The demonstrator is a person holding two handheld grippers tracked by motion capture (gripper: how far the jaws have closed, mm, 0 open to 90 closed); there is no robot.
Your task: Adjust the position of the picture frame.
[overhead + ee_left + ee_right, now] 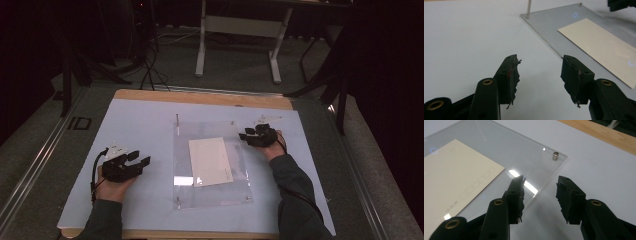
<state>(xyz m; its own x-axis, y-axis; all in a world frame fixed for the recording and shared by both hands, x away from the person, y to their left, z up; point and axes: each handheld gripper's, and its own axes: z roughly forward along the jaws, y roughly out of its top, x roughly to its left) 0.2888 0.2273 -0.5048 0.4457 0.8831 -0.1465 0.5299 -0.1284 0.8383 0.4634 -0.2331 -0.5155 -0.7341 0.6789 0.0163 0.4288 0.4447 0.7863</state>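
Observation:
A clear plastic sheet [212, 195] lies flat in the middle of the white mat, with a cream card [210, 161] in its middle. Short metal pins stand at its corners, one of them [555, 156] close ahead in the right gripper view, and a taller pin [177, 122] stands at the far left corner. My left gripper [141, 157] rests left of the sheet, open and empty [540, 67], pointing toward the sheet's edge [549, 25]. My right gripper [246, 134] sits at the sheet's far right side, open with nothing between its jaws [540, 182], which hover over the sheet's edge [541, 187].
The white mat [135, 125] covers a wooden table whose bare edge [200, 96] shows at the far side. Beyond the table stand a white desk frame [235, 25] and dark stands on a grey floor. Cables trail from both grippers along the forearms.

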